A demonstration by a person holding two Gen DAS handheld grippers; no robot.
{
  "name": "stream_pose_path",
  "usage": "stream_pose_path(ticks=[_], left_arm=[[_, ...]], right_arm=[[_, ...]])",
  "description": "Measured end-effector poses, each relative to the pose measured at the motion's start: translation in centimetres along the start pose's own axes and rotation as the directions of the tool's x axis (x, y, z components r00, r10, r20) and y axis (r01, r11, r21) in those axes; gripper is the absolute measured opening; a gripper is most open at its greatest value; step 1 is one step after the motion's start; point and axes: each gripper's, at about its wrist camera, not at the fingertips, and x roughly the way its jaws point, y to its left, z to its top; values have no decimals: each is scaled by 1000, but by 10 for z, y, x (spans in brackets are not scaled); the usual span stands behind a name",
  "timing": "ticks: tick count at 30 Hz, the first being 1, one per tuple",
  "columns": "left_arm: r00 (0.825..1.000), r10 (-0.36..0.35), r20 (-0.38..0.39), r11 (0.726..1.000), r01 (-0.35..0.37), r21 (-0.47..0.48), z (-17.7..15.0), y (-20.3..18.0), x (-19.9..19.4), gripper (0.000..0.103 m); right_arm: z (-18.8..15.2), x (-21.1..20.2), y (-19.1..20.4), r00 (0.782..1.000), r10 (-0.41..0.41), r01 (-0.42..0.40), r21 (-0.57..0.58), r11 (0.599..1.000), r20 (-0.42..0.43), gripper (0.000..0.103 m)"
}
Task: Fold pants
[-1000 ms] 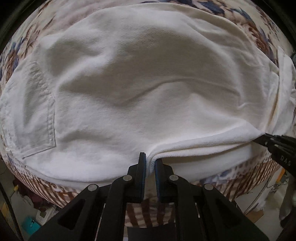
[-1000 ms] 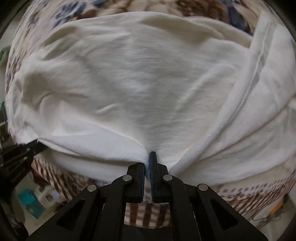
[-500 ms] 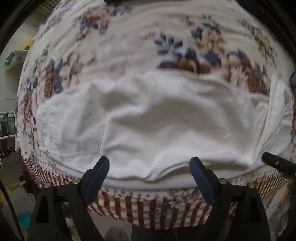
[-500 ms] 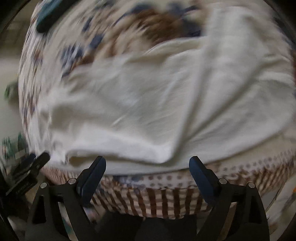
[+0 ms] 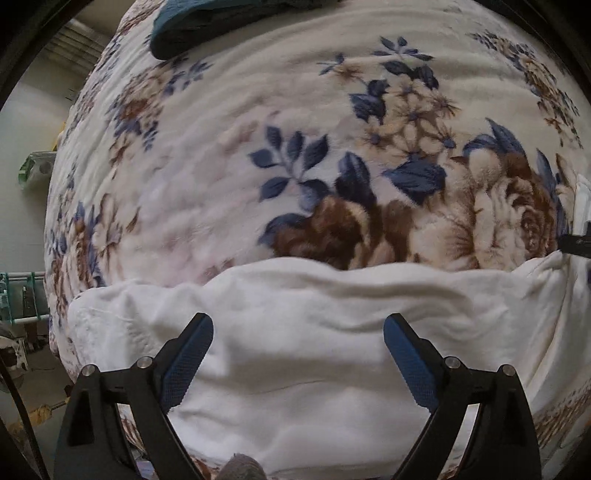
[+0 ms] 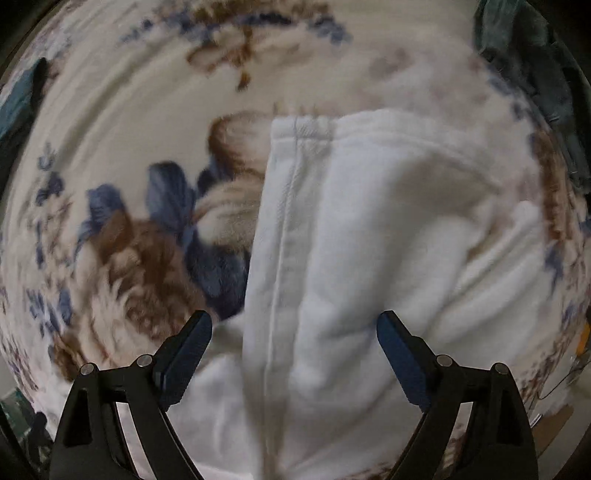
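Note:
The white pants [image 5: 314,354] lie folded on a floral blanket [image 5: 295,129]. In the left wrist view their folded edge runs across the lower half. My left gripper [image 5: 298,343] is open and empty just above the fabric. In the right wrist view the pants [image 6: 369,258] show a stitched side seam running up to a hem at the top. My right gripper [image 6: 294,341] is open and empty over that seam. The right gripper's tip [image 5: 576,245] shows at the right edge of the left wrist view.
A dark teal garment [image 5: 207,22] lies at the far end of the blanket, also seen at the upper right of the right wrist view [image 6: 535,55]. The bed's edge and the floor with clutter [image 5: 22,295] are on the left.
Both grippers were shut on the pants' edge a second ago. They have let go, opened wide and pulled back and up; the right view has swung towards the seam.

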Motion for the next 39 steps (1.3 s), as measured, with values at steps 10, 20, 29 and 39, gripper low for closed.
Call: stream_pose_path(ticks=[10,20,29,39], left_arm=[[999,-53,-10,999,53,5,-17,-3,-13,94],[995,-100,-25,995,101,26,-39,-26,-7,94],[996,-93,-6,996,93,-15,-60,-18,-10,94],[988,-131,84,970,145,-196,-86,64,-18,94]], right_arm=[[-64,-69,-107,970,105,-166,288,943,218,12],[-151,16,-231,869,425,-482,625,615,252,22],[-132,0,-211,892,342,-452,547,705,296,9],[-127,-36,-199,947,241,-313,429,848,213,38]])
